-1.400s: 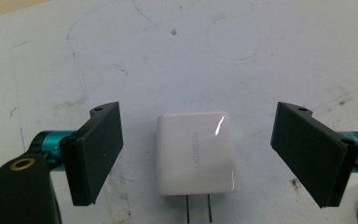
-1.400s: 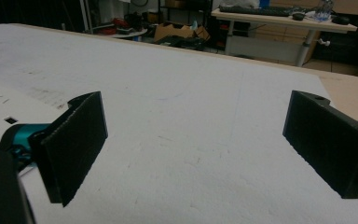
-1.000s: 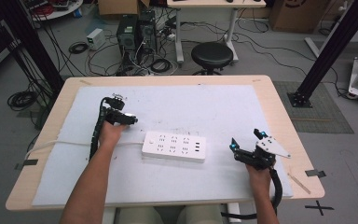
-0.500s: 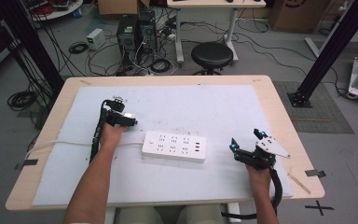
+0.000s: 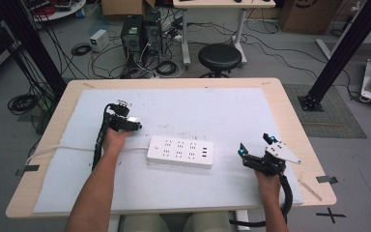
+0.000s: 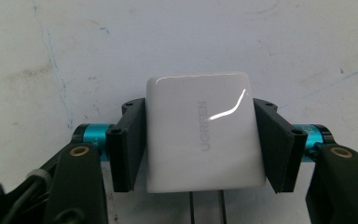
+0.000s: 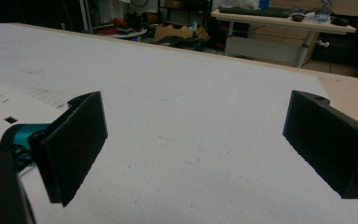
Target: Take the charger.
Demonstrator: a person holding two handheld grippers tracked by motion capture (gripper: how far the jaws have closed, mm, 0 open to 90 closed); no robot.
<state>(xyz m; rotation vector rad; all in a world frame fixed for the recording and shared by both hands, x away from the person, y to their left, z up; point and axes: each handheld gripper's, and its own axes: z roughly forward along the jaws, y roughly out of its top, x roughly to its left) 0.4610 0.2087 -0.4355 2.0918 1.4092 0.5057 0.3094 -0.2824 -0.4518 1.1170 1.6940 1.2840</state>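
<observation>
Glossy white square plastic charger block (image 6: 204,131) judged light, rigid, slippery on polished faces; best gripped across flat opposite sides, prongs left free. Block held above white mat on desk (image 5: 290,104), left of white power strip (image 5: 180,152). Left gripper (image 6: 200,140) fingers just closed, pressed on both block sides. Right gripper (image 7: 205,144) fingers spread wide, nothing held.

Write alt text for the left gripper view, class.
A glossy white square plug-in charger sits clamped between the left gripper's two black jaws, its metal prongs pointing toward the camera. Behind it lies a scuffed white table mat.
</observation>
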